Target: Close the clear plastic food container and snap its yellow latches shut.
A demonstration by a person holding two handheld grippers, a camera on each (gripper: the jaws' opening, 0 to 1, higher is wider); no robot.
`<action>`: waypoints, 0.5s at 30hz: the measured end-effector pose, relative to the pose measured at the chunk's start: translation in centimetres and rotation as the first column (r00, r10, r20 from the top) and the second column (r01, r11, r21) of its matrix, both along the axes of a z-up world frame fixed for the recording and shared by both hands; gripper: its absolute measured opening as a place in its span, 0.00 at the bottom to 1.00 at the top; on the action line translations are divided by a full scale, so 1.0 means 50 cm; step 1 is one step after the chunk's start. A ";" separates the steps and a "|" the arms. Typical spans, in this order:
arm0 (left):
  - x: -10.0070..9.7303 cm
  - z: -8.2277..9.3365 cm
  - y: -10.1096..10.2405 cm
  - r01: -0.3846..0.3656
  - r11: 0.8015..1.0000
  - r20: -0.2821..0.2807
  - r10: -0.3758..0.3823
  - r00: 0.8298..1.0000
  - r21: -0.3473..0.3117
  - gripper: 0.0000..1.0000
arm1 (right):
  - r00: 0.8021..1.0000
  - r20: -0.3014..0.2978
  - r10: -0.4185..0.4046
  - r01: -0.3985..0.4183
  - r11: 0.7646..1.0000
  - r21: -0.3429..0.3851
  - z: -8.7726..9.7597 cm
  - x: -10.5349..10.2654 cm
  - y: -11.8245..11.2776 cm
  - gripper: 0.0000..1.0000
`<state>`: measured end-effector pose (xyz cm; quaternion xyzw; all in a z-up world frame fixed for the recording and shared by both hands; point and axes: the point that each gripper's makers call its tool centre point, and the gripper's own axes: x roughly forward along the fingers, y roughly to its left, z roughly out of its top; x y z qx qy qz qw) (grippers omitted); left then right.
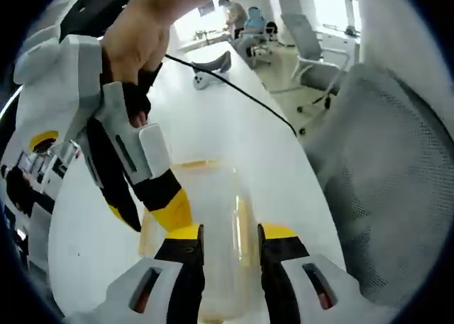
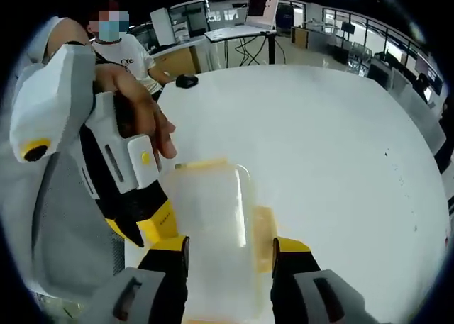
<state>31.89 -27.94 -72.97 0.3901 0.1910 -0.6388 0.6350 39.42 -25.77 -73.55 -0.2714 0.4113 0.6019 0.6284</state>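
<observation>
Container: clear plastic food container with yellow latches lies on the white table.
Right gripper: jaws straddle the container.
Left gripper: held by a hand, at the container's left side.
Background: laptop on a desk.

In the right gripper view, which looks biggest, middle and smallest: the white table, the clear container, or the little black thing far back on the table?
1. White table: biggest.
2. Clear container: middle, though it sits very near the camera, which swells it.
3. Small black object: smallest, though it is far off, so its true size is unsure.
</observation>
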 end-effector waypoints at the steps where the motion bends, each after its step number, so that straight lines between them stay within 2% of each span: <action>1: -0.001 0.000 -0.001 -0.002 1.000 -0.004 0.002 1.000 -0.002 0.28 | 1.000 -0.003 0.004 -0.004 1.000 0.000 0.000 -0.001 0.000 0.45; 3: 0.000 -0.001 0.000 0.001 1.000 0.009 -0.001 1.000 0.001 0.28 | 1.000 -0.014 0.013 -0.013 1.000 -0.001 0.000 -0.002 0.001 0.44; 7: 0.003 -0.005 0.003 0.049 0.998 0.097 -0.052 0.994 0.033 0.28 | 0.999 -0.040 0.036 -0.036 0.999 -0.006 0.000 -0.009 0.003 0.42; 10: 0.001 -0.006 0.002 0.041 0.999 0.093 -0.043 0.995 0.023 0.28 | 0.998 -0.049 0.046 -0.046 0.999 -0.012 -0.002 -0.007 0.004 0.42; 13: 0.003 -0.008 0.002 0.078 0.996 0.163 -0.085 0.983 0.050 0.27 | 0.996 -0.074 0.046 -0.048 0.999 -0.018 -0.004 -0.005 0.004 0.42; 15: 0.001 -0.011 0.003 0.076 0.996 0.178 -0.085 0.980 0.053 0.28 | 0.995 -0.091 0.051 -0.053 0.998 -0.019 -0.006 -0.004 0.003 0.43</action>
